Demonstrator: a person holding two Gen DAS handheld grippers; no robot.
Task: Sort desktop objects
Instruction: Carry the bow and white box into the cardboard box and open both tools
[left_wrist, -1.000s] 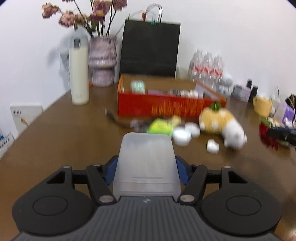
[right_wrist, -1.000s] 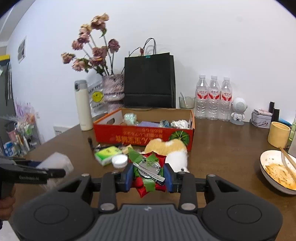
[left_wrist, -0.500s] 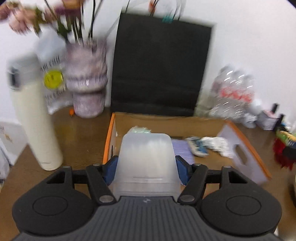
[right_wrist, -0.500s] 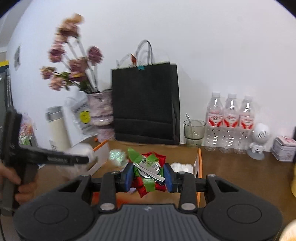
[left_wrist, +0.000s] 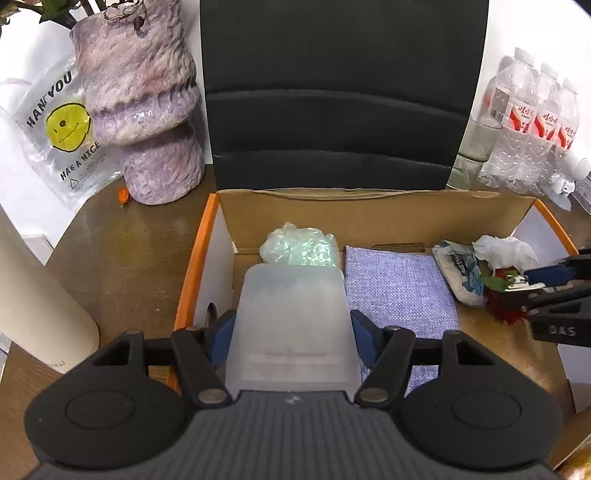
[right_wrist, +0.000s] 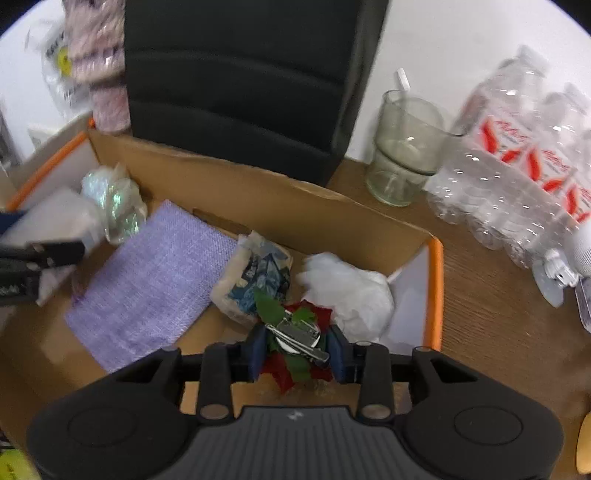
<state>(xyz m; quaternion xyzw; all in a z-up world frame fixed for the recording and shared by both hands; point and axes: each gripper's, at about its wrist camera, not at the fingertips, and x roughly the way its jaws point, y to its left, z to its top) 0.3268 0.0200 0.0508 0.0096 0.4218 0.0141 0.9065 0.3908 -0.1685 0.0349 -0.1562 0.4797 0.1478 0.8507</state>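
My left gripper (left_wrist: 291, 325) is shut on a translucent white plastic box (left_wrist: 291, 325) and holds it over the left part of the orange-rimmed cardboard box (left_wrist: 369, 210). My right gripper (right_wrist: 295, 350) is shut on a red and green bow with a metal clip (right_wrist: 295, 339), over the right part of the same box (right_wrist: 258, 192). It also shows at the right edge of the left wrist view (left_wrist: 546, 291). Inside the box lie a purple cloth (left_wrist: 399, 288), an iridescent wrapper (left_wrist: 299, 245), a blue-white packet (right_wrist: 255, 280) and crumpled white tissue (right_wrist: 347, 291).
A black paper bag (left_wrist: 343, 92) stands behind the box. A purple vase (left_wrist: 144, 99) and a smiley plastic bag (left_wrist: 62, 125) stand at the left, a cream flask (left_wrist: 33, 302) nearer. A glass (right_wrist: 406, 147) and water bottles (right_wrist: 517, 173) stand at the right.
Both grippers have moved forward from over the table to over the cardboard box and tilted down into it. Each still holds its object.
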